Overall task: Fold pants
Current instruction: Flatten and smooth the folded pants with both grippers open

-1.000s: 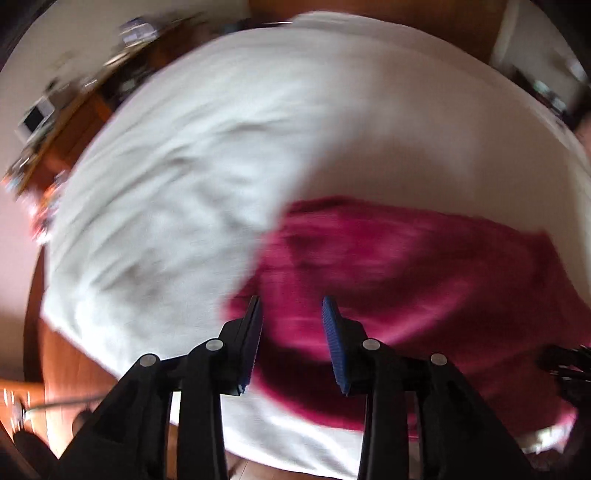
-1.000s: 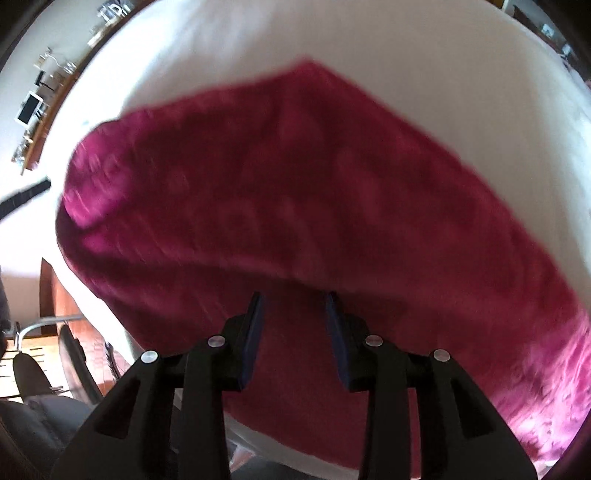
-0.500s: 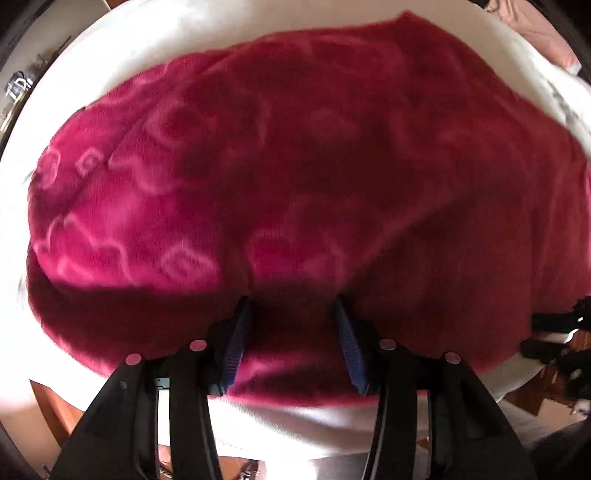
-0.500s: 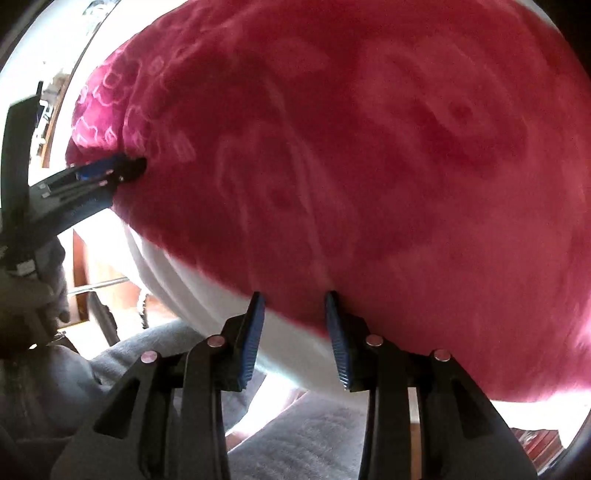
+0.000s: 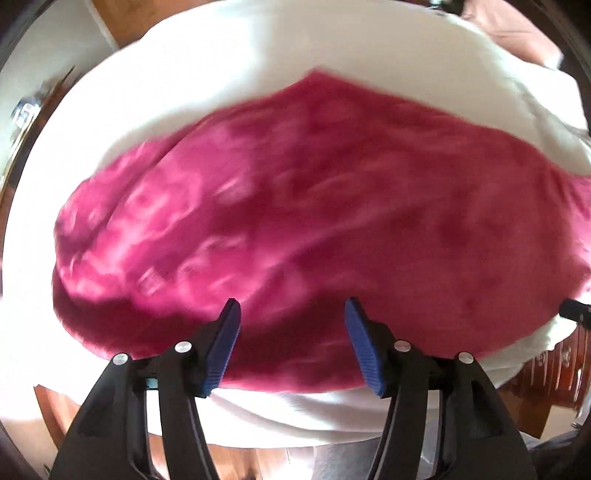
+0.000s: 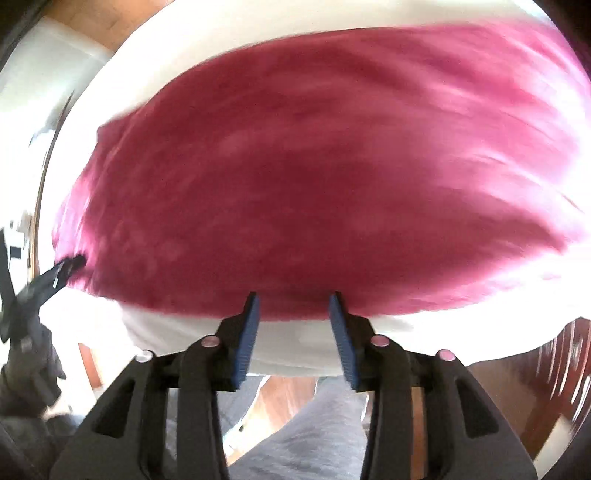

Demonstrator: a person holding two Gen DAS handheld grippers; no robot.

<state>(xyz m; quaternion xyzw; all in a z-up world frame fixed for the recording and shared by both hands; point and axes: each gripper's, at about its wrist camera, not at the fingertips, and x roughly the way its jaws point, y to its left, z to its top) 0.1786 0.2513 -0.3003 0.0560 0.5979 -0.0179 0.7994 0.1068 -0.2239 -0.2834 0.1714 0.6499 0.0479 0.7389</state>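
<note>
The magenta fleece pants (image 5: pixel 314 221) lie spread on a white covered surface (image 5: pixel 229 66); both views are blurred by motion. My left gripper (image 5: pixel 291 302) hovers over the pants' near edge. Its jaws are opening, and nothing is pinched between the blue pads (image 5: pixel 221 343). In the right wrist view the pants (image 6: pixel 314 166) fill the middle. My right gripper (image 6: pixel 293 295) is at their near hem with its jaws opening and no cloth gripped. The left gripper's tip (image 6: pixel 68 266) shows at the pants' left end, and the right gripper's tip (image 5: pixel 574 312) shows at their right end.
The white surface's near edge (image 6: pixel 295 343) drops to a wooden floor (image 6: pixel 284 398). A person's grey trouser leg (image 6: pixel 314 435) stands below it. Dark wooden furniture (image 5: pixel 554 373) is at the right, and a pink cloth (image 5: pixel 517 33) lies at the far right corner.
Both grippers have swept sideways and rolled, and the pants now lie flat across the views. Both pairs of jaws stand wider apart than before, the left much more so.
</note>
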